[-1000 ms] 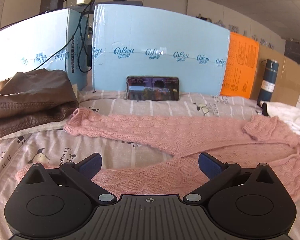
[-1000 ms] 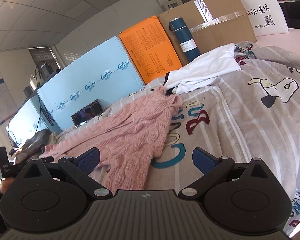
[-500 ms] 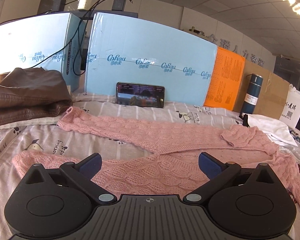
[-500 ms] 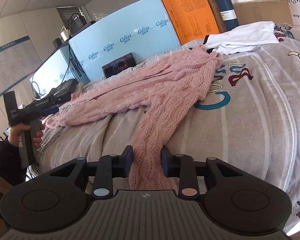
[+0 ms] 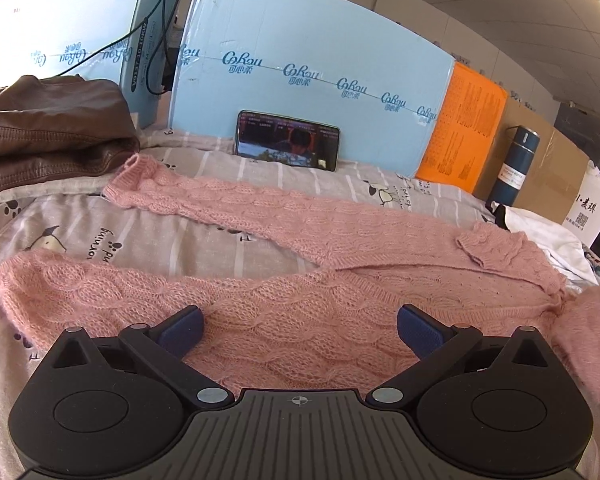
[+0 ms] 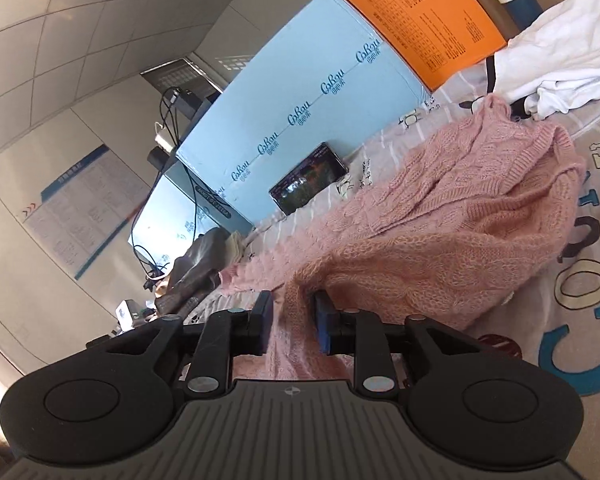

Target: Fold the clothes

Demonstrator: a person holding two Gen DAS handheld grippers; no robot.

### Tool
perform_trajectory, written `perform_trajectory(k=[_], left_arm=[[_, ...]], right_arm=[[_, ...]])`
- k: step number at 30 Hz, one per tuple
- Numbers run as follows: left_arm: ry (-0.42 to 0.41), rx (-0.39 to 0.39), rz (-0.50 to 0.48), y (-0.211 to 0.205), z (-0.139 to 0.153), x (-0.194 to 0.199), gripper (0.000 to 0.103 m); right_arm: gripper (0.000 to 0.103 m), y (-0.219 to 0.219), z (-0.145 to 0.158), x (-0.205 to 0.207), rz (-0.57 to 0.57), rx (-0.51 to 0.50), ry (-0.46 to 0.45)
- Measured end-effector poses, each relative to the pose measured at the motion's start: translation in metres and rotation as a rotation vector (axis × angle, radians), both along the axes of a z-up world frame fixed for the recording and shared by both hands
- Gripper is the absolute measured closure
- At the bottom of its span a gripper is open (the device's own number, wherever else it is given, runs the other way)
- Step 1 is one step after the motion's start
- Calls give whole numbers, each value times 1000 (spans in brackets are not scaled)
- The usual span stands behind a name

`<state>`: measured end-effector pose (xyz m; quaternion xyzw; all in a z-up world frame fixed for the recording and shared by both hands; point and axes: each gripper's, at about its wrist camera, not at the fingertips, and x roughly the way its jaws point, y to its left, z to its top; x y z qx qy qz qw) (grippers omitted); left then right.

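Observation:
A pink knit sweater (image 5: 300, 308) lies spread on the patterned bed sheet (image 5: 148, 240), one sleeve stretched toward the far left. My left gripper (image 5: 298, 326) is open and empty, just above the sweater's near part. My right gripper (image 6: 294, 318) is shut on a sleeve of the pink sweater (image 6: 460, 232) and has it lifted and drawn over the sweater's body. The sleeve's end is hidden behind the right gripper.
A brown leather jacket (image 5: 48, 132) lies folded at the far left. A phone (image 5: 288, 140) leans on light-blue boxes (image 5: 312, 64) at the back. An orange box (image 5: 460, 132), a blue bottle (image 5: 514, 168) and a white garment (image 6: 552, 52) stand at the right.
My right gripper, shut on the sleeve since half a second ago, has lifted and carried it over the sweater's body. My left gripper has moved closer over the sweater, still open.

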<state>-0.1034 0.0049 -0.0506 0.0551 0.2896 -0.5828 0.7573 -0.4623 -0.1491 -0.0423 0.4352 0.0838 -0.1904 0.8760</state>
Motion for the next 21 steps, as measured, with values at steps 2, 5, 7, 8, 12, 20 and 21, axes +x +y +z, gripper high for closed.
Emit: perform_trajectory(k=[2, 5, 7, 8, 12, 20, 21], left_arm=[[12, -10, -1, 1, 0, 1, 0], [19, -36, -8, 4, 1, 1, 0], [5, -69, -20, 7, 5, -3, 0], [-2, -86, -26, 9, 7, -5, 0], [-21, -183, -44, 12, 19, -18, 0], [-68, -189, -122, -7, 27, -39, 0], [-66, -187, -134, -9, 27, -41, 0]], right_arm=[[56, -9, -2, 17, 19, 33, 7], [42, -17, -5, 37, 42, 56, 6], [39, -17, -7, 44, 52, 57, -7], [35, -18, -8, 46, 49, 62, -15], [28, -25, -8, 52, 65, 91, -47], [22, -25, 2, 29, 16, 7, -133], [21, -26, 1, 22, -3, 5, -137]])
